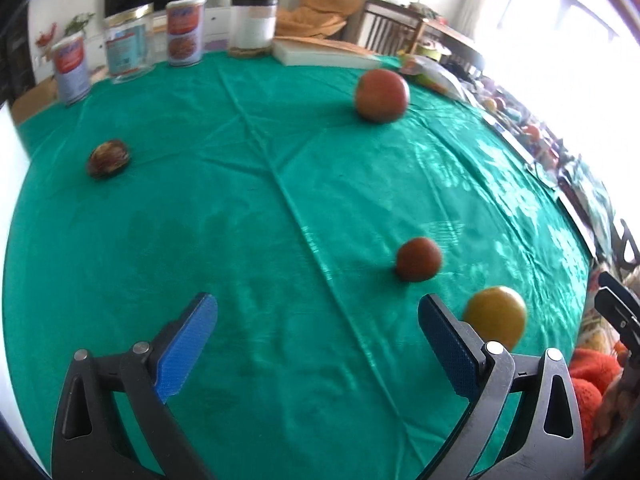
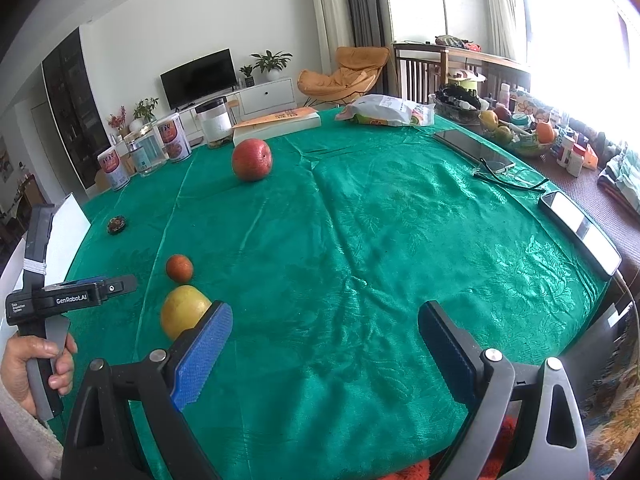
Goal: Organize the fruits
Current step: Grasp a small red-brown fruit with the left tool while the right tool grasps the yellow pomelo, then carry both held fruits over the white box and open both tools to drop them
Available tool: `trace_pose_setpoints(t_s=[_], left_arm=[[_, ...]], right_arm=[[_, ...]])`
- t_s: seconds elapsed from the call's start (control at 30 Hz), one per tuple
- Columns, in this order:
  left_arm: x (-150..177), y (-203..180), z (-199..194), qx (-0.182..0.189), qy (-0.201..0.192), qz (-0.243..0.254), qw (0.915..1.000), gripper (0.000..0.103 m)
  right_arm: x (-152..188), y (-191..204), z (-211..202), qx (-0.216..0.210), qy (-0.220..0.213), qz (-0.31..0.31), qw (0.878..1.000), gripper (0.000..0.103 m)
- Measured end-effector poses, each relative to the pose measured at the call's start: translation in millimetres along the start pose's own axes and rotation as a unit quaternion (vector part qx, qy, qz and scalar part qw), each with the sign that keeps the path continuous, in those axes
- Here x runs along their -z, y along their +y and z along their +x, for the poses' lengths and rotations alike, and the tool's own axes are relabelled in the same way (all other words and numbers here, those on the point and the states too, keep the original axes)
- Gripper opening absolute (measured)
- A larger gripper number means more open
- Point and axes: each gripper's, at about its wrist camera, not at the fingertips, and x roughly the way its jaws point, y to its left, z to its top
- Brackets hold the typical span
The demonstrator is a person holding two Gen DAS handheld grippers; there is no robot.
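Note:
Several fruits lie on the green tablecloth [image 1: 280, 220]. A large red apple [image 1: 382, 96] sits far, also in the right wrist view [image 2: 252, 159]. A small red-orange fruit [image 1: 418, 259] [image 2: 179, 268] lies nearer. A yellow fruit [image 1: 496, 316] [image 2: 184, 314] lies near the front edge. A dark brown fruit [image 1: 108, 158] [image 2: 117, 224] lies far left. My left gripper [image 1: 318, 320] is open and empty above the cloth, left of the yellow fruit. My right gripper [image 2: 324, 328] is open and empty, right of the yellow fruit.
Jars and cans [image 1: 182, 32] [image 2: 168, 142] and a white box [image 1: 320, 54] stand along the far edge. A snack bag [image 2: 390, 110], a phone [image 2: 474, 148], glasses [image 2: 508, 178] and a fruit bowl [image 2: 516, 134] are at the right.

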Motion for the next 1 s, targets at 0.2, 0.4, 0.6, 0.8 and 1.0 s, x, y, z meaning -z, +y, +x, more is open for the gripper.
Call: trace_pose_setpoints(t_s=[0.2,0.4,0.6,0.8,1.0], left_arm=[[-10.8,-39.4,28.1,0.006,0.012,0.077,0.9969,0.098],[-15.4,-52.4,39.8,0.029,0.020,0.110,0.9933,0.034],[-4.9,-36.8,15.6,0.028,-0.005,0.055,0.9981,0.029],[14.8,-6.0,-32.7,0.008,-0.020,-0.008,0.9997,0.029],[35.6,21.9,-107.5,0.003,-0.055,-0.052,0.9971,0.029]], right_arm=[[0.2,-2.8,-1.2,-0.002,-0.006,0.006,1.000,0.094],[-0.6,-1.2,6.2,-0.013,0.012,0.002,1.000,0.094],[-5.9,22.2,28.3,-0.062,0.081,-0.028,0.994,0.094],[-5.9,72.9,83.5,-0.139,0.158,-0.021,0.977,0.093],[-4.5,88.8,92.8,-0.150,0.163,-0.001,0.975,0.053]])
